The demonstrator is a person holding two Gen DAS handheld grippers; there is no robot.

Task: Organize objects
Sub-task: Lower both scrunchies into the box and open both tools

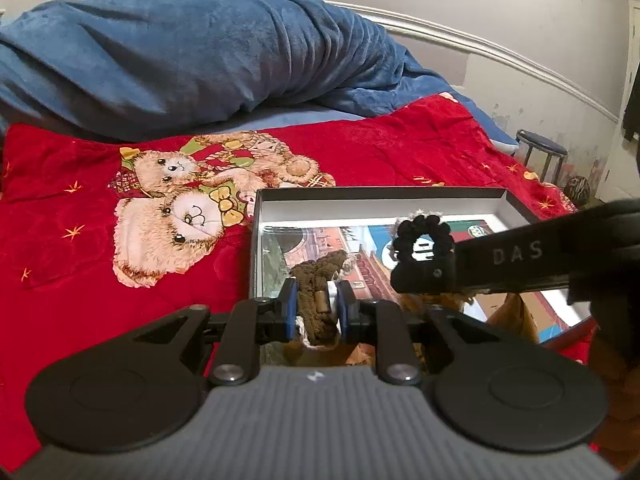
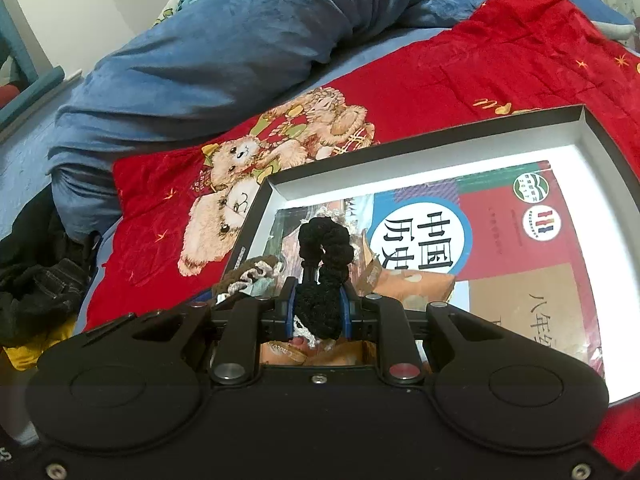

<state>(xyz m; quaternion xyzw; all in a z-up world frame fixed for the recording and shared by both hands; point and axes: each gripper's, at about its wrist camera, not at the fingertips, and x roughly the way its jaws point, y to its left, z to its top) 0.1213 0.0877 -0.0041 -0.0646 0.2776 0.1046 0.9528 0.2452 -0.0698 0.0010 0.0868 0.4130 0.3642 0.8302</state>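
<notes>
So we've got a shallow black-rimmed box lid [image 1: 380, 194] sitting on the red teddy-bear blanket [image 1: 100, 200], and that box is our reference for everything here. Inside it lies a Chinese history textbook [image 2: 500, 232], flat on the white bottom, taking up most of the floor.

Our left gripper [image 1: 316, 310] hangs over the near-left corner of the box, jaws squeezed almost together on a brown scrunchie [image 1: 318, 280]. The brown fabric bunches up between the blue pads, with a bit of white trim poking out underneath.

Our right gripper [image 2: 318, 312] is also over the near end of the box, just right of the left one, and its jaws are pinched tight on a black scrunchie [image 2: 326, 256]. The black loop sticks up past the fingertips, above the book cover. In the right wrist view we can see the brown scrunchie off to the left by the box's near-left wall.

Under both grippers, at the near end of the box, there's some orange-tan crinkly packaging [image 2: 408, 284]; we can't tell what it is.

Behind the box, a blue plush blanket [image 1: 192, 56] is heaped up across the bed.
</notes>
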